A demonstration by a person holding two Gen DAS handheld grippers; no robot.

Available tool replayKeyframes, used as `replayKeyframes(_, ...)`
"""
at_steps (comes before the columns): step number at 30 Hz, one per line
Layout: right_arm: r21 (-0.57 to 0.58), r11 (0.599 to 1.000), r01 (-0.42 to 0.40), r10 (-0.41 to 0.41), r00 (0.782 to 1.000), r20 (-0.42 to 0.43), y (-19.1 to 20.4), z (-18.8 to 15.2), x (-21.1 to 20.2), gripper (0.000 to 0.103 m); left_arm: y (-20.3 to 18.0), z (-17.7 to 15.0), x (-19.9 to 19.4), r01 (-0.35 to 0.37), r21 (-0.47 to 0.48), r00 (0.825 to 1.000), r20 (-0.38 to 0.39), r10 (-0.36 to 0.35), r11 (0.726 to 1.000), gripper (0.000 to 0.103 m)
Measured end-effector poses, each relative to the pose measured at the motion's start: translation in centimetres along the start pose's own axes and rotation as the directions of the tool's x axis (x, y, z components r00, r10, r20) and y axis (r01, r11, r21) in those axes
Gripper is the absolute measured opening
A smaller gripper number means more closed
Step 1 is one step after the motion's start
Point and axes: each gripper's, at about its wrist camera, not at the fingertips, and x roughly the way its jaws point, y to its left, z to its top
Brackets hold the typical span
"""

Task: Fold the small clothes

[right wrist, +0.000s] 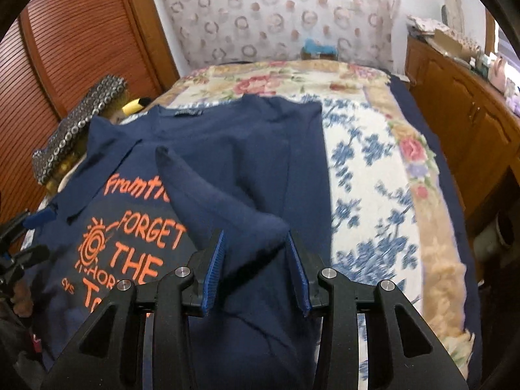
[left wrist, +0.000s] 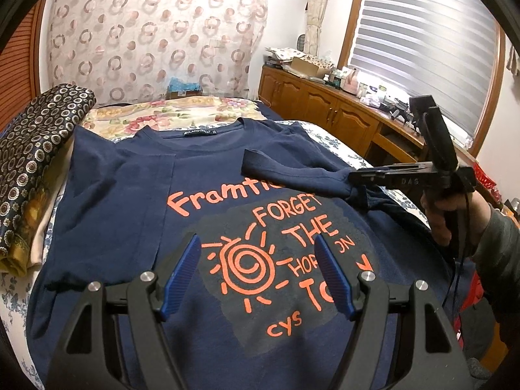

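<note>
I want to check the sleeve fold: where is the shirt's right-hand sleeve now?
In the left wrist view the sleeve lies folded inward across the navy T-shirt, over the chest above "FORGET", between the collar and the right gripper.

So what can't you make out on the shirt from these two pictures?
- Left wrist view: the sleeve covers the end of the top word; the right pad cuts into the "HOR" line.
- Right wrist view: blurred, and the sleeve hides half the print.
- Shirt hem: cut off by both bottom edges.

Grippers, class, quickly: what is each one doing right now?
Left gripper: open, empty, above the navy T-shirt.
Right gripper: open; the sleeve lies between its jaws, unpinched.
</note>
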Motion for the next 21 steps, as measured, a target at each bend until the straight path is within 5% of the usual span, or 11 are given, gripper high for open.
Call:
replayKeyframes(3, -0.002, 1.0, 0.008, -0.008, 1.0, -0.018, 0.5, -0.1, 0.9, 0.036, 0.0, -0.1, 0.0, -0.002, 0.0, 1.0, -0.001, 0.002, 1.0, 0.072)
replayKeyframes(7, 0.0, 1.0, 0.008, -0.008, 1.0, -0.003, 0.3, 0.2, 1.2, 0.01, 0.3, -0.2, -0.2, -0.006, -0.007, 1.0, 0.001, 0.006, 1.0, 0.072)
replayKeyframes(15, -0.105, 0.989, -0.103, 0.113, 0.989, 0.1, 3.7, 0.1, -2.3, 0.005, 0.6, 0.1, -0.6, -0.012, -0.018, 1.0, 0.014, 0.013, 1.0, 0.072)
replayKeyframes(21, -0.188, 0.974, -0.124, 0.135, 0.99, 0.043, 6.4, -1.5, -2.2, 0.005, 0.8, 0.2, -0.9, -0.02, -0.022, 1.0, 0.024, 0.021, 1.0, 0.072)
